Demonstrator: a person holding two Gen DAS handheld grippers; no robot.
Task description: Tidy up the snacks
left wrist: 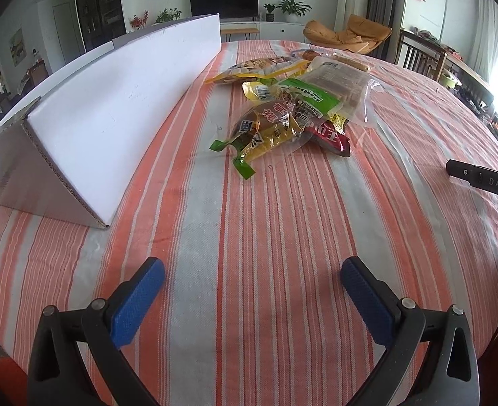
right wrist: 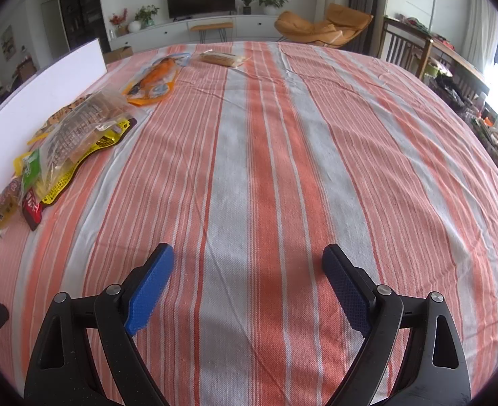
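Hovering over the striped surface (left wrist: 249,237), the left gripper (left wrist: 253,280) and right gripper (right wrist: 249,267) both have fingers spread and empty. Snacks (left wrist: 282,111) lie heaped beside the white box (left wrist: 113,108), whose interior is hidden. Overlapping packets obscure one another; labels are unreadable.

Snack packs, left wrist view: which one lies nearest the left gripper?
The brown-and-yellow packet with green corner tabs, at the pile's near edge. The red packet and the clear cracker bag lie further back.
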